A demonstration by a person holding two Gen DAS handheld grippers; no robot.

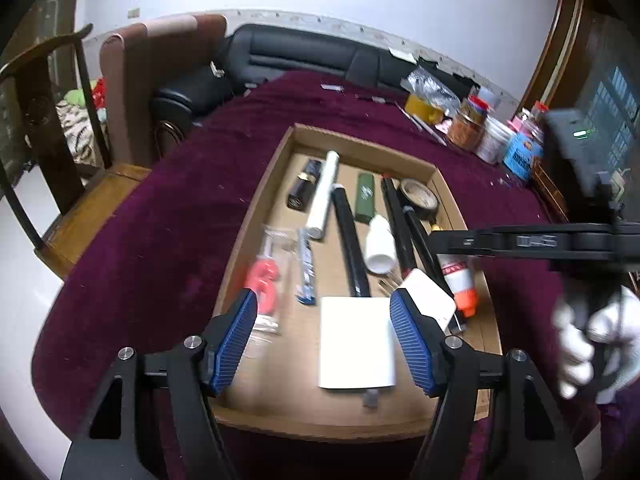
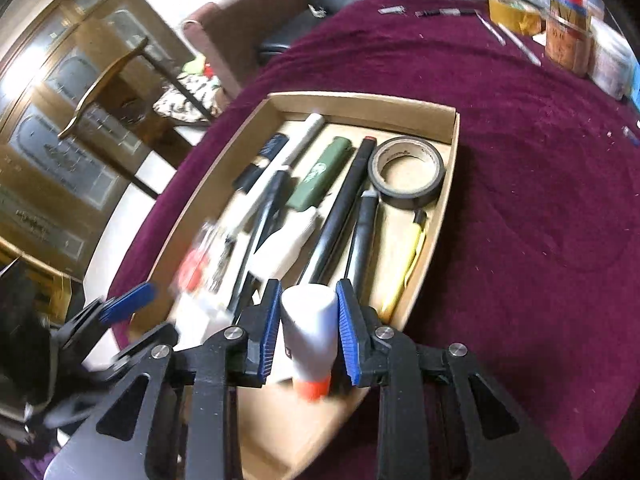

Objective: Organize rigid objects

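My right gripper [image 2: 308, 330] is clamped on the glue bottle [image 2: 309, 328], white body with an orange cap, both blue pads pressed on its sides. The bottle sits low over the near right part of the cardboard tray [image 2: 450, 184], cap end toward me. My left gripper [image 1: 323, 340] has its jaws wide apart, holding nothing, hovering above the tray's near end over a white card [image 1: 354, 344].

Step in hand, as I judge it: placing or repositioning the glue bottle in the tray; I cannot tell whether it rests on the tray floor. The next move calls for lining it up parallel to the long items and lowering it into the free strip near the yellow pen [image 2: 408, 264] before opening up.

Count inside the tray, relative to the tape roll [image 2: 406, 174] in the far right corner:
- 1 tape roll
- 1 yellow pen, just nearer than the roll
- 2 long black sticks left of the roll
- 1 green lighter [image 2: 322, 174] further left
- 1 white bottle [image 1: 380, 246] nearer than the lighter
- 1 long white tube [image 1: 324, 196]
- 1 black cylinder [image 1: 305, 186] at the far left
- 1 clear packet with a red part [image 1: 264, 280] near left
- 1 blue-labelled packet [image 1: 306, 270] beside it

Blur may hide smaller bits.
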